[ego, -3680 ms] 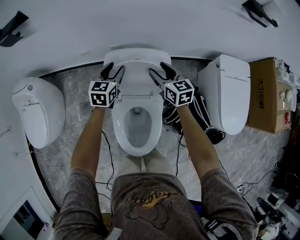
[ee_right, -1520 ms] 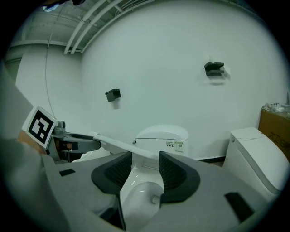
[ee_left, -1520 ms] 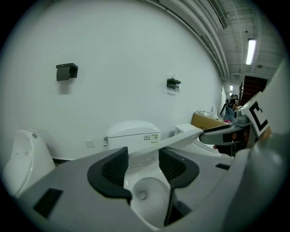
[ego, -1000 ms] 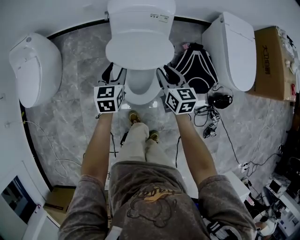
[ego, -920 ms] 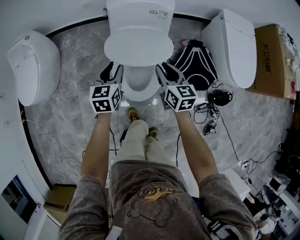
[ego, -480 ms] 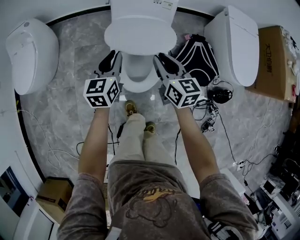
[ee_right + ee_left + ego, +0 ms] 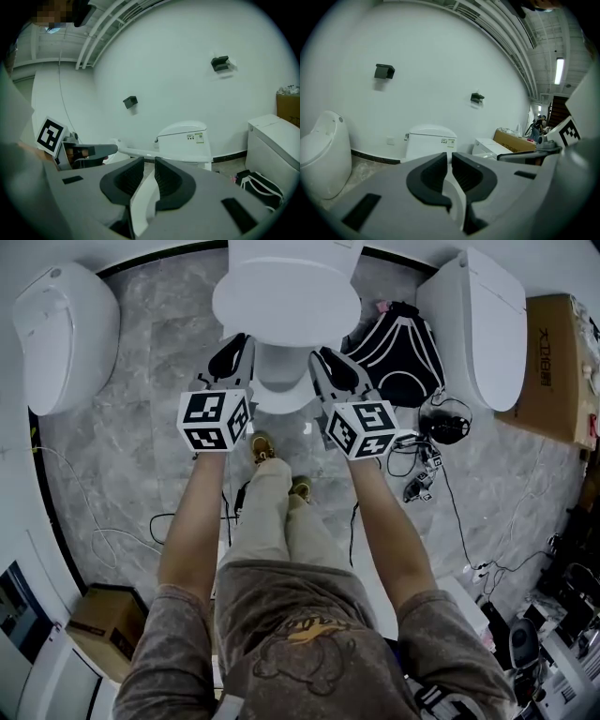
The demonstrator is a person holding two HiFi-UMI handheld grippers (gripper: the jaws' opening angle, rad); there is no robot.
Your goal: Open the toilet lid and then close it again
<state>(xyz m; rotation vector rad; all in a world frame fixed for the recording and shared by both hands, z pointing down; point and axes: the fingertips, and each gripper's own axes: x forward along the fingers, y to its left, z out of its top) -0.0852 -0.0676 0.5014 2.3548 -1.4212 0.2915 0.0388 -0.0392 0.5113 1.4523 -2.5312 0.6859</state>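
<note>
The toilet lid [image 7: 286, 301] reaches forward from the cistern [image 7: 183, 138] over the bowl [image 7: 281, 385]. In the right gripper view it shows almost edge-on as a thin white slab. From the head view its front seems to sit a little clear of the bowl, though I cannot tell by how much.

The left gripper [image 7: 236, 345] and the right gripper [image 7: 323, 357] meet its front rim, one at each side. Both pairs of jaws have just been closing. The right fingers [image 7: 123, 180] stand a narrow slit apart with a white strip filling the slit, and the left fingers [image 7: 427, 174] look the same. I read that strip as the lid's rim, pinched on both sides.

A matched hold at the two front corners would keep the lid square on its hinge. It would also let it be eased down, not dropped, so this is probably the closing half of the task.

The person stands squarely in front, shoes [image 7: 262, 448] just short of the bowl's foot, which keeps both arms even. A black backpack [image 7: 394, 343] sits on the marble floor [image 7: 159, 381] beside the bowl, outside the lid's swing.
</note>
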